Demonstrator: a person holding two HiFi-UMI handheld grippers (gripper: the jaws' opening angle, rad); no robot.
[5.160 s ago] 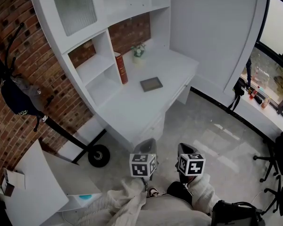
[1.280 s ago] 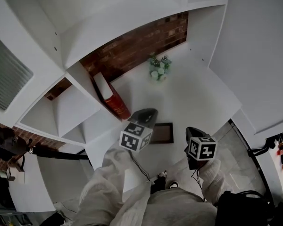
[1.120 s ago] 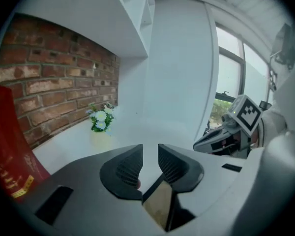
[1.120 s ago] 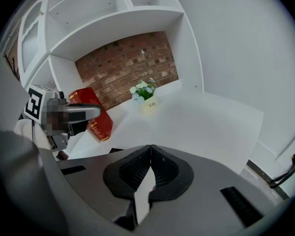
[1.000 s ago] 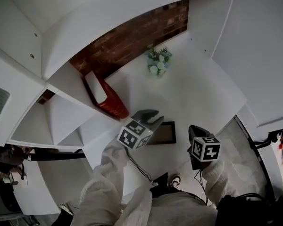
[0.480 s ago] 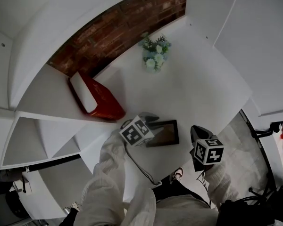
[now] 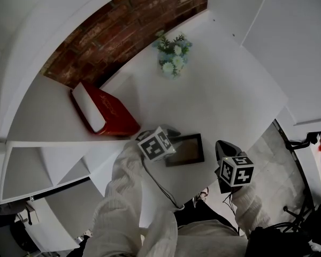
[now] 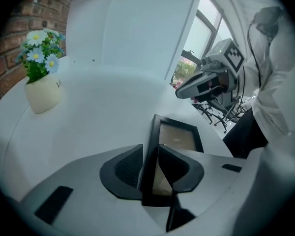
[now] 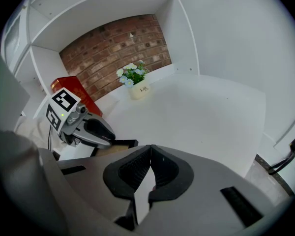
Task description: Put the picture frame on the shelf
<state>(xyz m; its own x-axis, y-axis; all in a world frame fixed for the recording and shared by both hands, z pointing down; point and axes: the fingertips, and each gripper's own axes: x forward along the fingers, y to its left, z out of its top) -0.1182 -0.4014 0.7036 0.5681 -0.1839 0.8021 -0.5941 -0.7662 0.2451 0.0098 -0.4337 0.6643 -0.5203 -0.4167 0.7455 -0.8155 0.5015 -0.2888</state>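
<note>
Picture frame (image 7: 186, 150) on desk (image 7: 230, 90); left gripper (image 8: 150, 151) jaws closing on its 9 o'clock edge. Right gripper (image 9: 151, 154) pressed together, 3 o'clock.

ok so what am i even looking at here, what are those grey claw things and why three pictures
No robot here: a person holds a two-jaw gripper in each hand. The top-down picture comes from a camera on the person's head; the other two come from cameras riding on the grippers, looking along their jaws. On the white desk are a picture frame, a pot of flowers and a red book. The left gripper has the frame's edge between its jaws, which are closing. The right gripper is shut and empty.
</note>
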